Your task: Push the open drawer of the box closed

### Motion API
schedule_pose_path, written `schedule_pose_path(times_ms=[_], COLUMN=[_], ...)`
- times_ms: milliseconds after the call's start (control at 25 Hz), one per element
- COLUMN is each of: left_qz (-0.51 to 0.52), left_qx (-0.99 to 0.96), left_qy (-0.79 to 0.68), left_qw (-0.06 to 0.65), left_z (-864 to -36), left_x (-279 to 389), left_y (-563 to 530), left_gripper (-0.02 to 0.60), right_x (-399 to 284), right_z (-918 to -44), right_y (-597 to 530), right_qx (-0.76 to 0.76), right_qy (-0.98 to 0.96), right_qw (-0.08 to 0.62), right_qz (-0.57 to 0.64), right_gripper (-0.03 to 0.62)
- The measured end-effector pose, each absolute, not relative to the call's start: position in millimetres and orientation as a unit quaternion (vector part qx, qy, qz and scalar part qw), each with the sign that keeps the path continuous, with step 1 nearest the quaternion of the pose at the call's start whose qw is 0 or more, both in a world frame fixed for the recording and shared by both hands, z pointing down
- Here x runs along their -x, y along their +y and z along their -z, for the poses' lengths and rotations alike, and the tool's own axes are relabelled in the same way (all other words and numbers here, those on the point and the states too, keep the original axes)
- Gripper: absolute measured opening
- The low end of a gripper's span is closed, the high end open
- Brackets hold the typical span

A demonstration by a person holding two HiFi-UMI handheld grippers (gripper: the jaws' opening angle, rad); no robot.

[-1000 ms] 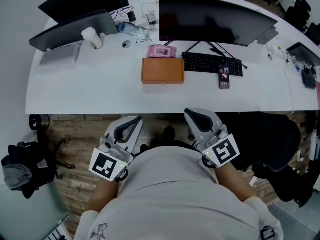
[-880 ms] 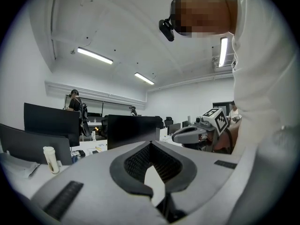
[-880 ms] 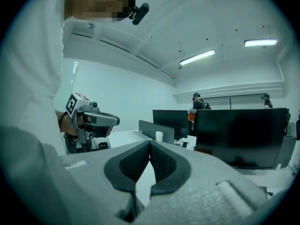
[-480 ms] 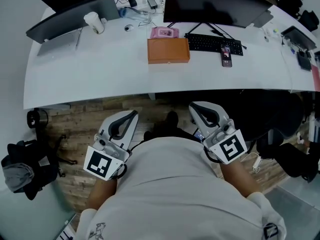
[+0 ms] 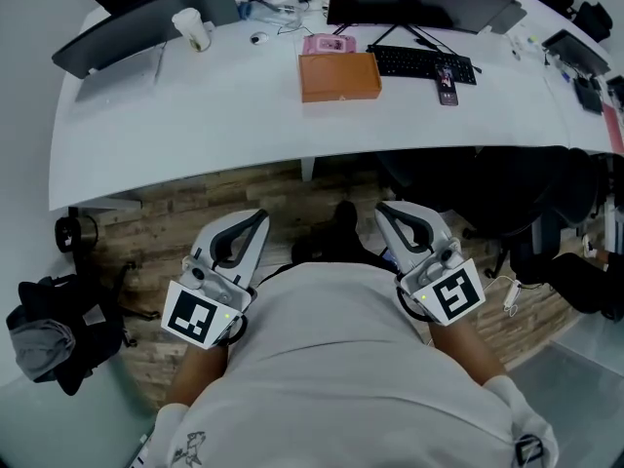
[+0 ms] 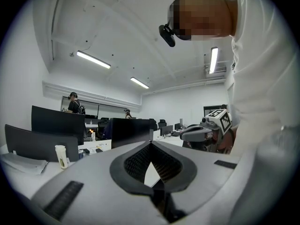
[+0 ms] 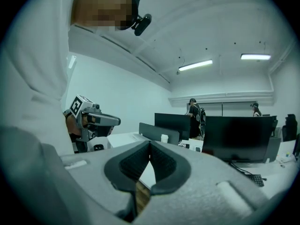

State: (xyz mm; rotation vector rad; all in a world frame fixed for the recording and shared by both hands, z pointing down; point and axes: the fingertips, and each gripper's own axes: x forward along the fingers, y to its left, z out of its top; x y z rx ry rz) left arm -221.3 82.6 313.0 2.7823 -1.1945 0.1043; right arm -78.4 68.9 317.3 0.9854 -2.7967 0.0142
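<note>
The orange-brown box (image 5: 339,76) lies on the white desk (image 5: 195,115), far ahead of both grippers in the head view. Its front shows a small knob, and I see no drawer standing out from it. My left gripper (image 5: 255,220) and right gripper (image 5: 388,213) are held close to the person's body over the wooden floor, well short of the desk. Both are shut with nothing between the pads. In the left gripper view the tips of the left gripper (image 6: 151,144) meet; the right gripper view shows the right gripper (image 7: 150,143) the same way. The box is hidden in both gripper views.
Behind the box are a pink packet (image 5: 329,44), a keyboard (image 5: 424,62), a phone (image 5: 448,83), a paper cup (image 5: 192,27) and dark monitors. A black chair (image 5: 507,193) stands under the desk at the right. A dark bag (image 5: 54,334) lies on the floor at the left.
The desk and box have slid up and away in the head view as the person backed off. Both grippers stay by the body, still shut and empty.
</note>
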Motion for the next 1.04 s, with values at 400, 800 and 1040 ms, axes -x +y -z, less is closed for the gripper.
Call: schedule_pose_path(times_ms=[400,800,1040], left_qz=[-0.022,-0.006,-0.001], left_qx=[-0.925,-0.928,-0.930], left_qy=[-0.375,-0.368,-0.365], left_qw=[0.059,0.054,0.052], left_z=[-309.2,-299.0,-293.1], left_x=[230.6,224.8,222.1], left_y=[103.2,114.5,117.0], left_gripper=[-0.002,-0.002,-0.002], right_x=[100.3,105.7,105.5], right_z=[-310.0,-308.5,-305.0], right_y=[98.3,108.4,113.0], right_qx=[-0.340,-0.338,-0.340], right_qy=[-0.936,-0.936,-0.936], right_qw=[0.091,0.093,0.093], right_qz=[-0.008,-0.004,-0.004], right_gripper=[0.003,0.003,0.003])
